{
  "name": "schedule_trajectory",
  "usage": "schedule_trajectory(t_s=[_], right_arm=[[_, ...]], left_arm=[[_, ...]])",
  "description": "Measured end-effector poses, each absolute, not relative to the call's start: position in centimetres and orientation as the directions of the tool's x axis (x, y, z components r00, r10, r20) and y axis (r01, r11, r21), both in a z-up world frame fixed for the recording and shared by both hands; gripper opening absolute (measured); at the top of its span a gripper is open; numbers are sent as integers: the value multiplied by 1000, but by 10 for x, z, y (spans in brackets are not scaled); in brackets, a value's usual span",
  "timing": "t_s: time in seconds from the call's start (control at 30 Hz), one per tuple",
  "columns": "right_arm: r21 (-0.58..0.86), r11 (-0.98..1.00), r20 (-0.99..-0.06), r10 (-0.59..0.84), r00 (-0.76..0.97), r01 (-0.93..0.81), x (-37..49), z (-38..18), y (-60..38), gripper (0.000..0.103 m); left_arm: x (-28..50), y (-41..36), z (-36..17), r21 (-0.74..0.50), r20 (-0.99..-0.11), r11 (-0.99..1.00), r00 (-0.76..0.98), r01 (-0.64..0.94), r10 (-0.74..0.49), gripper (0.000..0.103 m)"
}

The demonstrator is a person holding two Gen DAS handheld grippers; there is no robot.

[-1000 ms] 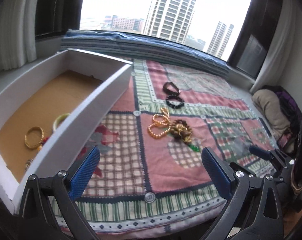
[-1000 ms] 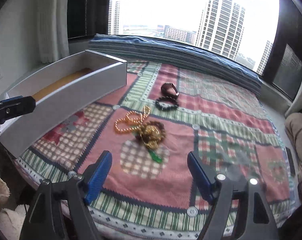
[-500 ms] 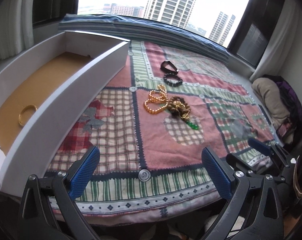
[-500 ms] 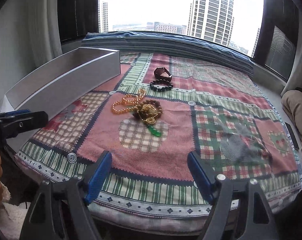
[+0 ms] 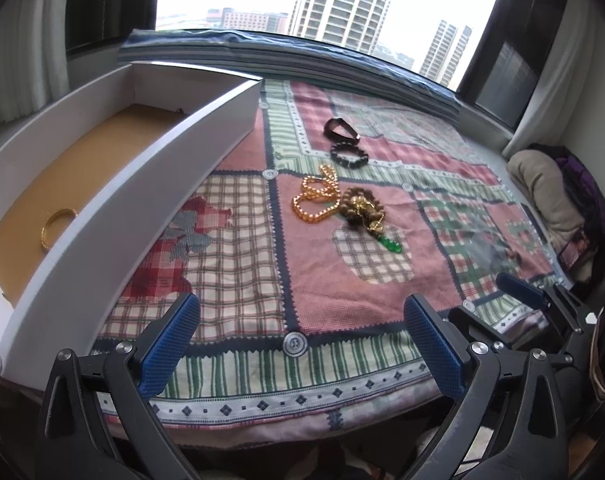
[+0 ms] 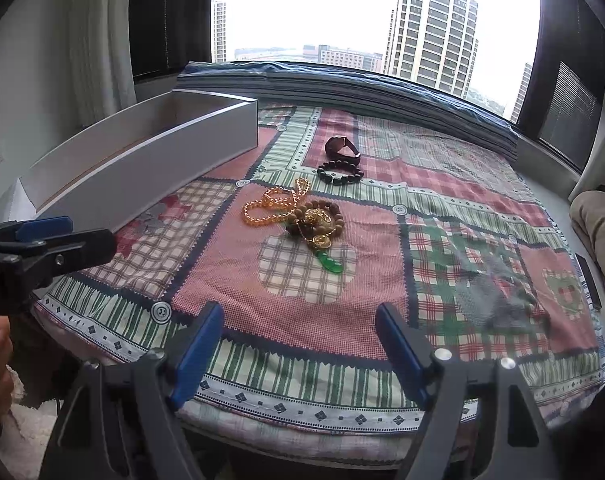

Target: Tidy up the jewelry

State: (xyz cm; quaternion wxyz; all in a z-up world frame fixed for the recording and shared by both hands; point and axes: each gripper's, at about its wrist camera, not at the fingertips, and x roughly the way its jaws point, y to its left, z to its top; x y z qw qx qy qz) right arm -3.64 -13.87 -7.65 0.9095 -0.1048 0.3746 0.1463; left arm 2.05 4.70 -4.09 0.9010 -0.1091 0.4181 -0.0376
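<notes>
Jewelry lies mid-cloth: an orange bead necklace (image 5: pixel 316 200) (image 6: pixel 272 206), a brown bead bracelet with gold charm and green pendant (image 5: pixel 364 210) (image 6: pixel 318 222), a black bead bracelet (image 5: pixel 348 154) (image 6: pixel 340 174) and a dark brown bangle (image 5: pixel 340 130) (image 6: pixel 340 148). A white box (image 5: pixel 150 184) (image 6: pixel 154 160) with a brown floor stands at the left and holds a gold bangle (image 5: pixel 56 226). My left gripper (image 5: pixel 302 344) is open and empty above the cloth's near edge. My right gripper (image 6: pixel 298 340) is open and empty there too, well short of the jewelry.
A patchwork cloth (image 5: pixel 342 280) (image 6: pixel 462 240) covers the surface. A folded blue blanket (image 6: pixel 362 88) lies along the window. A beige bundle (image 5: pixel 542 192) sits at the far right. The other gripper shows in each view's edge (image 5: pixel 542 300) (image 6: pixel 46 248).
Both grippers have pulled back toward the cloth's near edge, away from the jewelry and box. Both stayed open. The jewelry has not moved.
</notes>
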Motion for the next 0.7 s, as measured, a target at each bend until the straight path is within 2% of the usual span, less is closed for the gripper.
schedule_trajectory(t_s=[0.7], right_arm=[[-60,937,-727,194,659,-343,-37,-85,-140,79]], left_arm=[[20,43,-52,-216,-773,976,616,-30,-153,102]])
